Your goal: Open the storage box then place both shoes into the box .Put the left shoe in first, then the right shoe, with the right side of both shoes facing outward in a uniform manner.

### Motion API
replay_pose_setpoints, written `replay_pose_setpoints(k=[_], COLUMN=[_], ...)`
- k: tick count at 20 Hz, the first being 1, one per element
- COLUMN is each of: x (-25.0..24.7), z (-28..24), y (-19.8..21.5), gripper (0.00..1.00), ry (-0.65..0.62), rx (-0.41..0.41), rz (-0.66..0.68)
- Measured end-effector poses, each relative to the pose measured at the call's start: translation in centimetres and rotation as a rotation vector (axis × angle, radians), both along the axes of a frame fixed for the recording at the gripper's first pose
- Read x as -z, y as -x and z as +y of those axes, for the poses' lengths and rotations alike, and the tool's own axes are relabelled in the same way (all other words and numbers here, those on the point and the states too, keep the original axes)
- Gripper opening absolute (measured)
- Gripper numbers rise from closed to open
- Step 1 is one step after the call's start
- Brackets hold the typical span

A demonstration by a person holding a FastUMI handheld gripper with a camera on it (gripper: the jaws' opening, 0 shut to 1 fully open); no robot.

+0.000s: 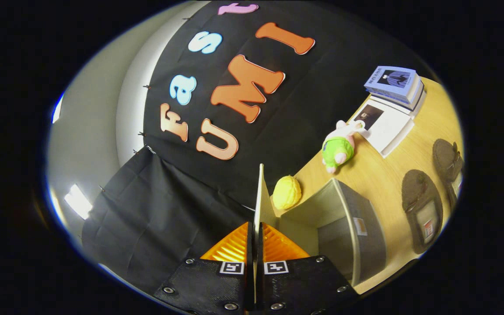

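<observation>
Fingers (255, 236) clenched on the box lid (259, 197), held edge-on above the box (357, 227) (shoes (422, 210) waited on desk (383, 175)); a thin-edge grip risked slipping, dropping the lid.

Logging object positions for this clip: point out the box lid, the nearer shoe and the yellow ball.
box lid (260, 192): gripper view, thin edge above the fingers.
nearer shoe (421, 210): gripper view, its upper.
yellow ball (286, 192): gripper view, its middle.
</observation>
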State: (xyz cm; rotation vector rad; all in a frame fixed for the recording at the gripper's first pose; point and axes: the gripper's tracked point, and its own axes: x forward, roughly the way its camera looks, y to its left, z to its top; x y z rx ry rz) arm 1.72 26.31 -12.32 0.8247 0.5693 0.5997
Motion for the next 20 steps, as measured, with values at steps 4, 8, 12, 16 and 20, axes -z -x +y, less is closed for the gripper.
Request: replay_pose_setpoints(k=[4,8,12,16,20], x=[-1.7,-1.9,-1.6,-0.6,0.2], z=[4.8,8.8,12.5,15.2,15.0], y=[1.5,2.3,3.4,5.8,6.3], gripper=[0.02,0.03,0.07,0.21,0.85], ry=[-0.034,-0.065,-0.043,0.033,0.121], rx=[-0.064,-0.091,-0.151,-0.259,-0.295], rz=[-0.031,-0.011,-0.013,-0.072,-0.128])
